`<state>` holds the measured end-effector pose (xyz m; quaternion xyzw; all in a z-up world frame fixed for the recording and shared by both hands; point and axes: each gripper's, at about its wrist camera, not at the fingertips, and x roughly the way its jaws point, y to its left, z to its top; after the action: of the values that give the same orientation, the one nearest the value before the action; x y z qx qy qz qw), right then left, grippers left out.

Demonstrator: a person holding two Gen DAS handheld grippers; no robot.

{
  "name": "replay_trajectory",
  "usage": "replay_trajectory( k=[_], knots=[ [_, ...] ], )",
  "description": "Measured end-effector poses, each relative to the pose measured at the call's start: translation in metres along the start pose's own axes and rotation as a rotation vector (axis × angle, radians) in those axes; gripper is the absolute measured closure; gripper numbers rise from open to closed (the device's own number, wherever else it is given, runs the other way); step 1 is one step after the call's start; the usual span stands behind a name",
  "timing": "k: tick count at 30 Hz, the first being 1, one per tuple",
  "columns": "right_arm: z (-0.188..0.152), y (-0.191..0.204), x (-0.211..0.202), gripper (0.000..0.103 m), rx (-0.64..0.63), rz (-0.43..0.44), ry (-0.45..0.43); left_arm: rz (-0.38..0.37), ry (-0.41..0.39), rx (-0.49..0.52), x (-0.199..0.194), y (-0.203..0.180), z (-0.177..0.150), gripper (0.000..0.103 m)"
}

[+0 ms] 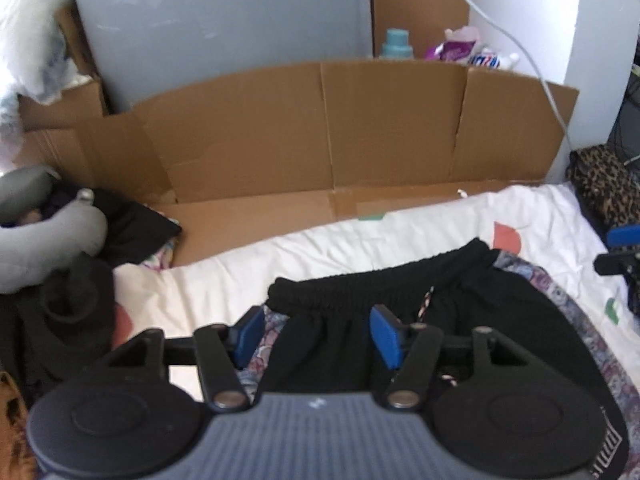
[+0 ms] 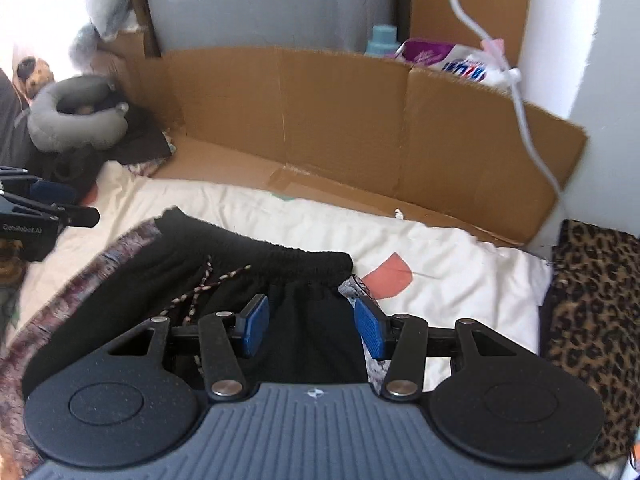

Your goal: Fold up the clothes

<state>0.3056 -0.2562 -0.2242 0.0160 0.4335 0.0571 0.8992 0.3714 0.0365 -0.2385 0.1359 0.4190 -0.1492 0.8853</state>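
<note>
1. On the white bedspread (image 1: 360, 240), black shorts (image 1: 460, 320) are spread flat over a patterned garment (image 2: 52, 292), waistband towards the cardboard (image 1: 320, 128).
2. The left gripper (image 1: 316, 334) and right gripper (image 2: 310, 326) are held wide open above the waistband corners; nothing is gripped.
3. Both layers could be pinched together, or the drawstring (image 2: 204, 280) snagged, if the jaws are closed too deep.
4. The drawstring's full crossing is shown only by the right view; the left view alone shows the shorts' white-printed hem corner (image 1: 608, 444).

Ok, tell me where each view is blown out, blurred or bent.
Left wrist view: white wall at upper right overexposed, cardboard edge bowed by the fisheye, whole frame slightly soft. Right wrist view: upper left corner washed out by glare, black shorts smeared at their left edge, leopard fabric sharper.
</note>
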Motion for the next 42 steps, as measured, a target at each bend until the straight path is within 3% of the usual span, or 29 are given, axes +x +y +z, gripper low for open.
replay_trajectory(
  k=[4,8,14,17,27,34,37,42],
  knots=[
    [0.003,-0.002,-0.031,0.045,0.050,0.021,0.001,-0.001,0.002,0.008,-0.023,-0.002,0.005,0.029],
    [-0.005,0.003,-0.057,0.039,0.064,0.032,-0.006,-0.049,0.029,0.034,-0.049,-0.007,0.003,0.028],
    [-0.026,0.009,-0.097,0.027,0.106,0.052,-0.021,-0.038,0.019,0.029,-0.094,-0.005,-0.013,0.022],
    [-0.042,0.008,-0.106,0.025,0.165,0.047,0.012,-0.026,0.020,0.012,-0.112,-0.001,-0.025,0.022],
    [-0.085,0.023,-0.148,0.020,0.165,0.063,0.021,0.015,0.032,-0.038,-0.164,0.002,-0.082,0.021],
    [-0.146,0.015,-0.143,0.020,0.281,0.031,0.071,0.040,0.087,-0.209,-0.157,-0.014,-0.141,0.021],
    [-0.180,0.023,-0.129,0.020,0.329,0.021,0.103,0.052,0.130,-0.268,-0.142,-0.030,-0.175,0.024],
    [-0.221,0.051,-0.105,0.026,0.324,0.014,0.176,0.045,0.233,-0.273,-0.116,-0.063,-0.234,0.047]
  ],
)
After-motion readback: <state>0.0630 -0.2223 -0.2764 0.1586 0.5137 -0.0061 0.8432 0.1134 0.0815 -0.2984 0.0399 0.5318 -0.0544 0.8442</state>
